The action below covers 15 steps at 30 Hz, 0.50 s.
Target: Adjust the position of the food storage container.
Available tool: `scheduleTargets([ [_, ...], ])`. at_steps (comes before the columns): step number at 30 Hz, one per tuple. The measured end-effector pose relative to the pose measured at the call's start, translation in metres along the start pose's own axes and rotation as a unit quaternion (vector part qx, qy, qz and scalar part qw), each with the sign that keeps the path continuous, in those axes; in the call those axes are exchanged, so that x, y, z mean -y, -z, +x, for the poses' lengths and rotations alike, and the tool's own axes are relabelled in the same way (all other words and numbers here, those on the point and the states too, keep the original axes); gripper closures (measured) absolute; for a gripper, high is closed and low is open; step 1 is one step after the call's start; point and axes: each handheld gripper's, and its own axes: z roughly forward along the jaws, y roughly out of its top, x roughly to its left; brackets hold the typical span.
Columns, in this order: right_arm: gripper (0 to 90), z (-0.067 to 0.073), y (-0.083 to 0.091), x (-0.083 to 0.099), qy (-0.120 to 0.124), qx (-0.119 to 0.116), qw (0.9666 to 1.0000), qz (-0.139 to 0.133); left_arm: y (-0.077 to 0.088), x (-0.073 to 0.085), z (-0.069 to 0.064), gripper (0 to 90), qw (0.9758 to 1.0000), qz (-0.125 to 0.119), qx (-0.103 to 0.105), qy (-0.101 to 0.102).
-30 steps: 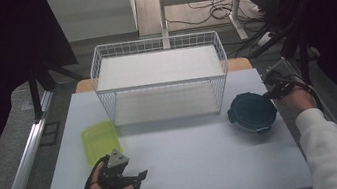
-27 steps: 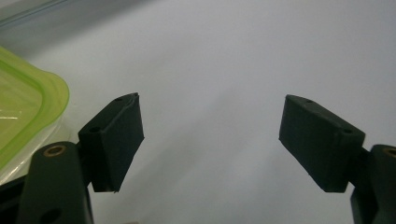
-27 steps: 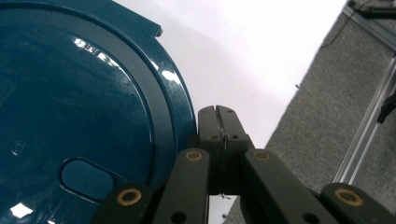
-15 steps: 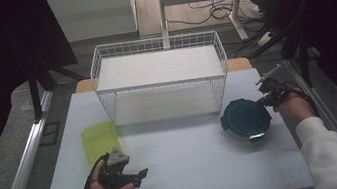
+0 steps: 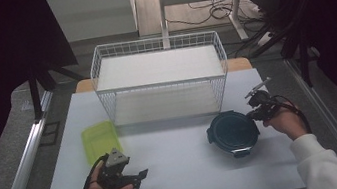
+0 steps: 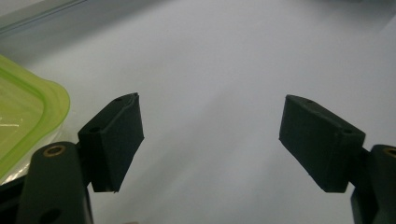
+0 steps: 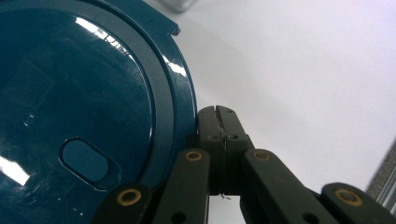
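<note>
White wire basket is our landmark, at the table's far edge. In front of its right corner we see the round teal lid, no long axis. The right gripper has its jaws pressed together, nothing between them, tips against the lid's rim; the lid lies to its left. In front of the basket's left corner: green container. Nearer us, the left gripper gapes wide, empty. Right hand is nearer. No readable writing.
</note>
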Motion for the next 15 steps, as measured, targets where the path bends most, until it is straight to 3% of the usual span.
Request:
scheduleTargets([
  [2,88.8,0.014,0.000,-0.002,-0.001,0.005,1.0000,0.002,0.000,-0.001,-0.001,21.1,1.0000,-0.001,0.000,-0.003],
  [3,88.8,0.014,0.000,-0.002,-0.001,0.005,1.0000,0.002,0.000,-0.001,-0.001,21.1,1.0000,-0.001,0.000,-0.003],
  [8,88.8,0.040,0.001,-0.003,0.007,-0.006,0.9999,-0.007,-0.001,-0.002,-0.003,21.1,1.0000,0.001,-0.001,-0.006],
  [15,88.6,0.049,0.002,0.000,0.015,-0.017,0.9996,-0.016,-0.001,-0.002,-0.002,21.1,1.0000,0.000,-0.003,-0.005],
])
